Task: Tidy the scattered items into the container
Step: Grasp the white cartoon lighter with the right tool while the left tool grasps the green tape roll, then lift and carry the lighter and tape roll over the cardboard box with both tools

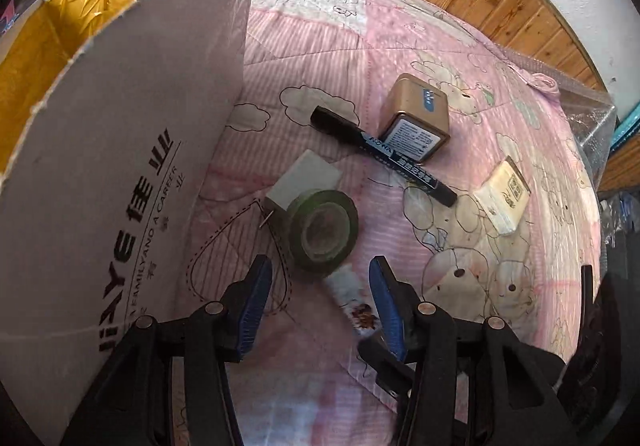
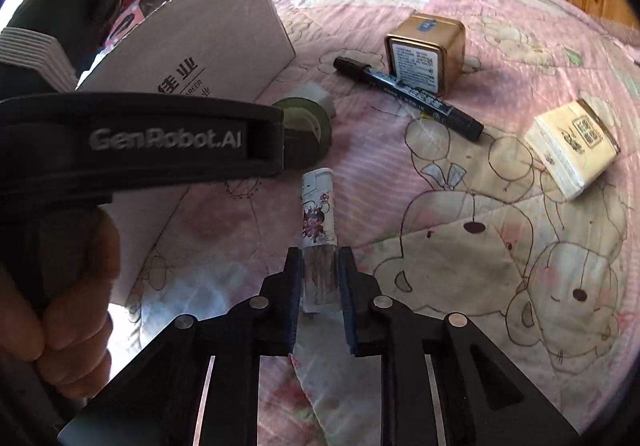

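1. The right tool [image 2: 319, 274] is clamped on the clear end of a small white tube [image 2: 318, 214] printed with a cartoon figure; the tube points ahead, low over a pink cartoon-print quilt [image 2: 500, 246] on a bed.
2. The left tool [image 1: 320, 286] hangs with its jaws spread and nothing between them, above a roll of green tape [image 1: 323, 230] that leans on a grey block [image 1: 308, 176].
3. The cardboard box [image 1: 120, 166], lined in yellow, stands at the left with its flap raised toward the items.
4. Waiting on the quilt: a black marker [image 1: 384, 156] touching a gold tin [image 1: 416, 118], and a cream packet [image 1: 506, 198] set apart to the right.
5. Risk: the grip sits at the tube's very end, so a swing toward the box could likely tilt it or let it slip out.
6. Risk: the raised flap stands between the tools and the opening and may catch the tube; the two tools are close and could knock together.
7. Writing: the box reads "A FAMILY AND A CAREER" beside Chinese characters; the marker reads "AOWA"; the left tool's body, seen from the right wrist, reads "GenRobot.AI". The packet carries a QR code; the tin's label is too small to read.
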Demonstrator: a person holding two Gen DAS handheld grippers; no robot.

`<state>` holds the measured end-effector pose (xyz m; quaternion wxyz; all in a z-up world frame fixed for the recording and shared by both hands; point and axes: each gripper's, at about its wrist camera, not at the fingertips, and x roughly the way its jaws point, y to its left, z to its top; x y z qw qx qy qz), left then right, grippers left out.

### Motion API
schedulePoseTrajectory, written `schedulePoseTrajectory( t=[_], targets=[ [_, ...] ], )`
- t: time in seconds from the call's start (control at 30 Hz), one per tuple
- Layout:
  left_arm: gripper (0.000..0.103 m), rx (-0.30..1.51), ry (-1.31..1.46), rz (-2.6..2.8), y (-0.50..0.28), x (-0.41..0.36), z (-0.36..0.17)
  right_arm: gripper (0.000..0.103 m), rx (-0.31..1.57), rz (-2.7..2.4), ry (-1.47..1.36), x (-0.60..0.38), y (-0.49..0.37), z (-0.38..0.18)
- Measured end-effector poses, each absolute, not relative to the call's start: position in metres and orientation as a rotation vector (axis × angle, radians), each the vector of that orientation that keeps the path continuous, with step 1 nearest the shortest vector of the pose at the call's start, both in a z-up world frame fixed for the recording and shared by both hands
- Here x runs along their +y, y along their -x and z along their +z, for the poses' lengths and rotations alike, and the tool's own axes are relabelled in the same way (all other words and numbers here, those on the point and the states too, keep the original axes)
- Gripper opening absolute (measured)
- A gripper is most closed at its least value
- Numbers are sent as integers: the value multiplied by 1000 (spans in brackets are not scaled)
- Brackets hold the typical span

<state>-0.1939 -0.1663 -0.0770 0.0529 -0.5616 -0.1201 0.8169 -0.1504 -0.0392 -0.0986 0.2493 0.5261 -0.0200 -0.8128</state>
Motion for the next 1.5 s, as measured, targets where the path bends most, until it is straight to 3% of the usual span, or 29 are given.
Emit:
schedulePoseTrajectory(
  t=[0.13,0.33,0.43,0.8,0.97,1.07,1.1,1.17,1.5],
  targets=[
    [50,-363,1708,2502,203,-166,-87,19,-178,-2202,-1501,-20,149,-99],
    [20,-364,1633,2528,201,-160,-84,19,-251,-2241,-1530,-2,150,-99],
    [12,-336,1594,2527,200,-155,-79,19,-277,-2247,-1534,2,153,-103],
    [10,-276,1540,2501,169,-146,-58,19,-410,-2297,-1515,13,141,-82],
    [10,-137,1567,2505,145,-138,-57,19,-378,-2326,-1555,14,131,-81],
    [14,-118,1615,2457,146,-131,-80,25,-319,-2357,-1571,12,137,-91],
    [14,-95,1608,2477,145,-129,-85,21,-318,-2380,-1535,12,136,-92],
    [10,-112,1578,2490,144,-128,-87,20,-310,-2382,-1517,12,139,-94],
    [10,-170,1534,2470,126,-137,-65,19,-432,-2399,-1517,24,118,-74]
  ],
)
